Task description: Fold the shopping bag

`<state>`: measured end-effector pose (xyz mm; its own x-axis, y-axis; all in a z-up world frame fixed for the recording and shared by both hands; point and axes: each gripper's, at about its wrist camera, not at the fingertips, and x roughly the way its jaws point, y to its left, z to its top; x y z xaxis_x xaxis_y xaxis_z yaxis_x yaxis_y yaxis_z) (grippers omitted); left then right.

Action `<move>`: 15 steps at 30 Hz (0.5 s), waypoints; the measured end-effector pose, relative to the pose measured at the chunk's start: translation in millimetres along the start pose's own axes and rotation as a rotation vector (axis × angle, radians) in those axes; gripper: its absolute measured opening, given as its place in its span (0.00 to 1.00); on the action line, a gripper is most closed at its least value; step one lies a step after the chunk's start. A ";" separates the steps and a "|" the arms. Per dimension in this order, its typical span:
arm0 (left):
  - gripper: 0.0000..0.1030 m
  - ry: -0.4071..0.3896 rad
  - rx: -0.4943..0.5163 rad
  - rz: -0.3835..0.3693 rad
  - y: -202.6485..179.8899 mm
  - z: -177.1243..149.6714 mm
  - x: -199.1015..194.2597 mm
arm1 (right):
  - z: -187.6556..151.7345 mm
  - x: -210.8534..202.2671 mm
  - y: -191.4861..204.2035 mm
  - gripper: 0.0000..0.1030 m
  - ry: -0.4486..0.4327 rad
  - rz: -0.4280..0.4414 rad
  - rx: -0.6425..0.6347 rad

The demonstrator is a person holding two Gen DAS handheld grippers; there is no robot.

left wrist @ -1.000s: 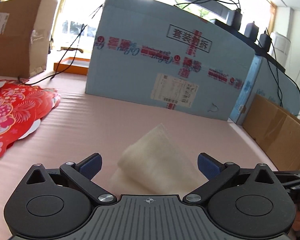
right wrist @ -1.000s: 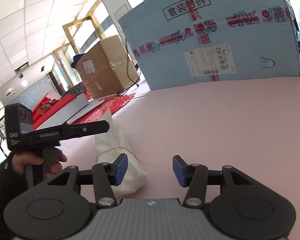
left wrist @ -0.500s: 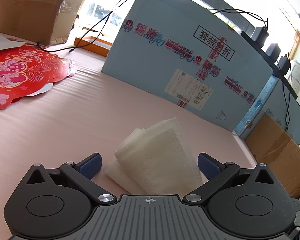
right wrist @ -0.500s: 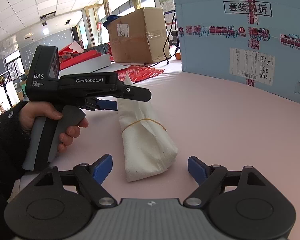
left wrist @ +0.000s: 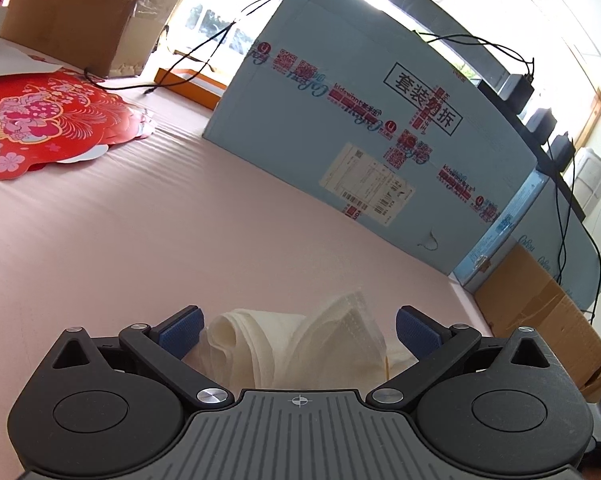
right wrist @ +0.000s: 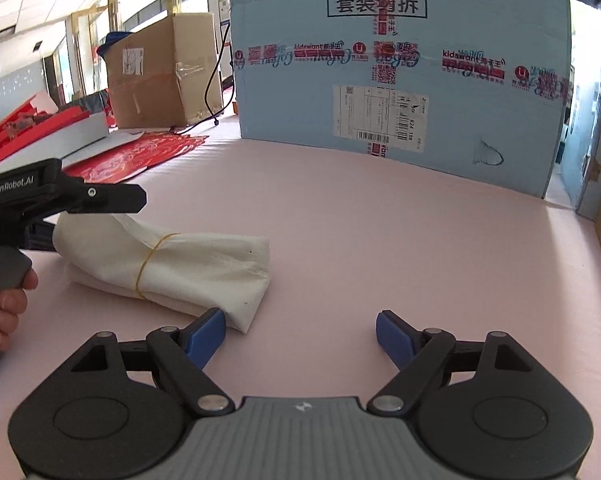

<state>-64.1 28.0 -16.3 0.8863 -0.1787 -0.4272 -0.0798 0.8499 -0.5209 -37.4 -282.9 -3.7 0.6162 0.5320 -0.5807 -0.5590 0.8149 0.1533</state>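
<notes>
The shopping bag (right wrist: 172, 266) is a white fabric bundle, folded and bound by a yellow rubber band, lying on the pink table. In the left wrist view its end (left wrist: 296, 344) sits between the open fingers of my left gripper (left wrist: 298, 330), not clamped. My right gripper (right wrist: 300, 334) is open and empty just right of the bag's near corner; its left fingertip (right wrist: 204, 334) is close to that corner. The left gripper's body (right wrist: 56, 196) shows in the right wrist view over the bag's far end.
A large light-blue carton (right wrist: 400, 76) stands across the back of the pink table (right wrist: 380, 240). A brown cardboard box (right wrist: 164, 76) and red paper decorations (left wrist: 40, 120) lie at the left. Another brown box (left wrist: 540, 316) stands at the right edge.
The bag has turned from lengthwise to lying crosswise in the right wrist view. The left gripper has lowered over its end. The right gripper has shifted right of the bag and stays open.
</notes>
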 end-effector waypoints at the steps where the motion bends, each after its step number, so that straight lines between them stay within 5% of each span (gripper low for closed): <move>1: 1.00 -0.005 -0.008 -0.001 0.5 -0.5 -0.2 | 0.0 -0.6 -4.4 0.82 -0.008 0.041 0.029; 4: 1.00 -0.019 -0.037 -0.003 2.1 -2.4 -2.3 | 0.2 1.0 -14.5 0.82 -0.020 0.159 0.096; 10: 1.00 -0.050 -0.134 0.029 6.7 -7.5 -22.3 | 5.5 8.1 -13.9 0.83 -0.024 0.204 0.109; 15: 1.00 -0.028 -0.043 0.012 -2.2 -19.8 -25.3 | 8.8 15.3 -13.9 0.83 -0.018 0.328 0.163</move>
<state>-95.4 20.8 -18.9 0.8976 -0.1538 -0.4132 -0.1098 0.8297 -0.5473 -15.3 -284.0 -7.7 0.4298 0.7737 -0.4655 -0.6336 0.6257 0.4549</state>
